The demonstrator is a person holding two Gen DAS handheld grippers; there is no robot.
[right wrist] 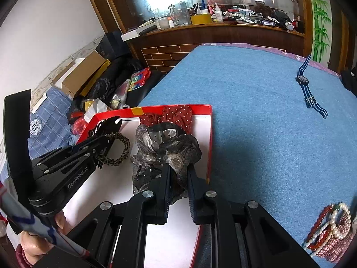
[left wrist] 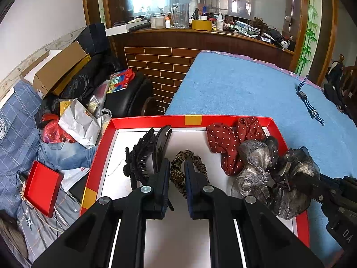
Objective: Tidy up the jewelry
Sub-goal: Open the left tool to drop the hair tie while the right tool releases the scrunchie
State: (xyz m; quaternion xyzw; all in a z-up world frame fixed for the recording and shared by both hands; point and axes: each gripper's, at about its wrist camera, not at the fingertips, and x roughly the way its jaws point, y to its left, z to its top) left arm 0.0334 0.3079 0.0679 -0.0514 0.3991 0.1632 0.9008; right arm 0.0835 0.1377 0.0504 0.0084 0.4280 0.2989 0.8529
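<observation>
A red box (left wrist: 223, 119) with a white floor sits on the blue table. In it lie black hair clips (left wrist: 145, 156), a leopard-print scrunchie (left wrist: 189, 156), a red dotted scrunchie (left wrist: 225, 143) and a grey-black gauze scrunchie (left wrist: 258, 163). My left gripper (left wrist: 177, 169) is shut on the leopard scrunchie's beaded knot, low over the box floor; it shows in the right wrist view (right wrist: 100, 143) too. My right gripper (right wrist: 178, 167) is shut on the grey-black gauze scrunchie (right wrist: 169, 147) at the box's right side.
A blue striped watch (right wrist: 305, 84) lies on the blue table (right wrist: 256, 111) at far right. Bead and pearl bracelets (right wrist: 330, 230) lie at near right. Left of the table are clutter, bags and a small red box (left wrist: 42, 187). A wooden counter (left wrist: 200, 33) stands behind.
</observation>
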